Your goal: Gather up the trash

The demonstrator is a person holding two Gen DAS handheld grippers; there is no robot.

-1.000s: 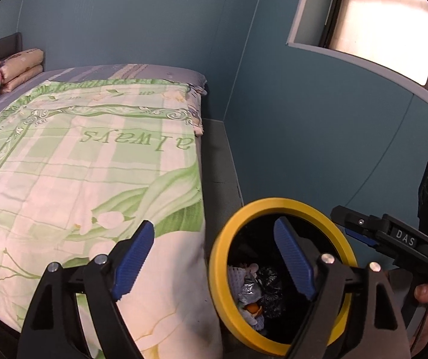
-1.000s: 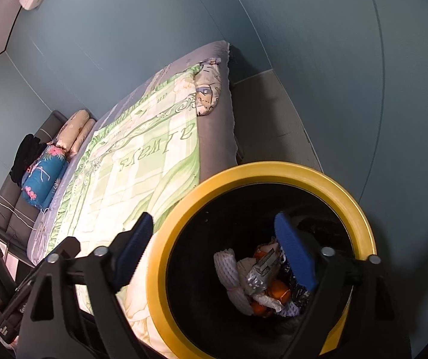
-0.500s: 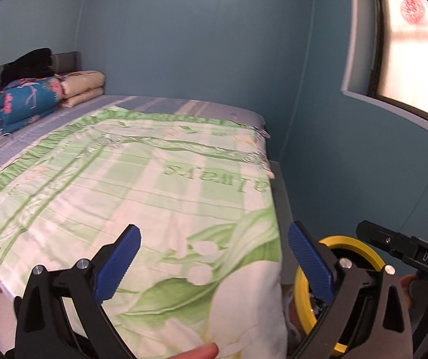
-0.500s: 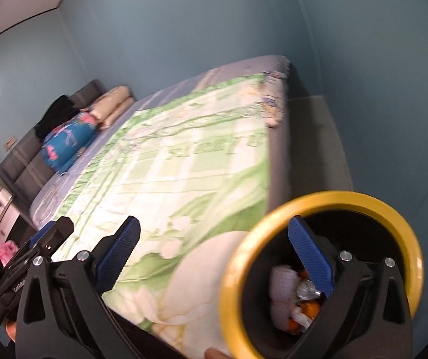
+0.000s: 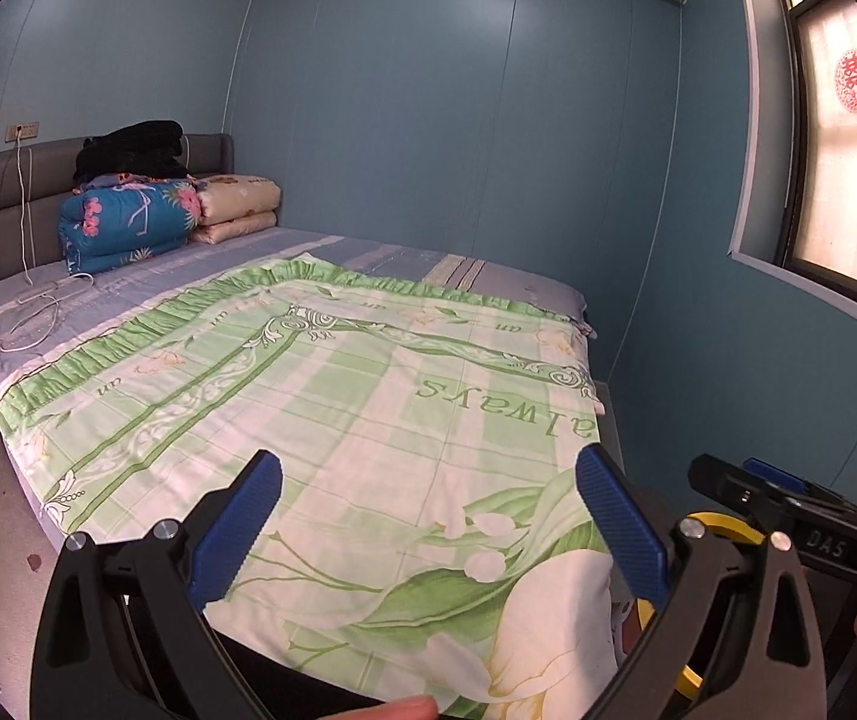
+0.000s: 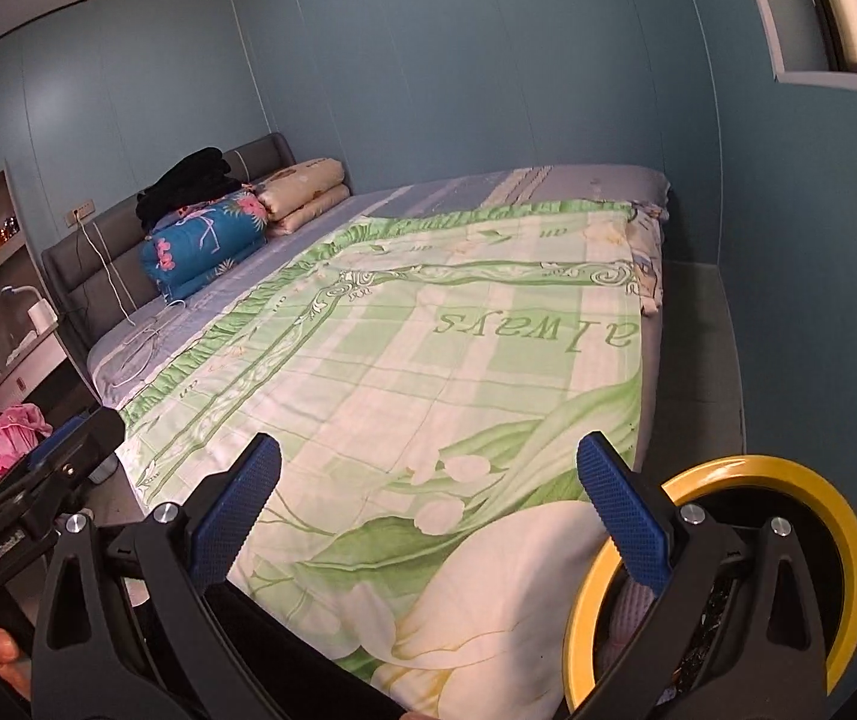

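Showing bin point(image 6: 722, 474) trash only right view; left tongs point(image 5: 428, 516) empty.

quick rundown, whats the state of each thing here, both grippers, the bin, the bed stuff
left hand-held gripper: open, nothing between the pads
right hand-held gripper: open, nothing between the pads
yellow-rimmed bin: upright on the floor beside the bed, no lid, trash inside
green quilt: spread flat over the bed
blue floral quilt: folded, at the headboard
black clothes: piled on the folded quilt
white cable: plugged into the wall socket, trailing onto the bed

teal walls point(image 5: 398, 120), bed point(image 5: 368, 420) with green quilt, bright window point(image 5: 848, 180)
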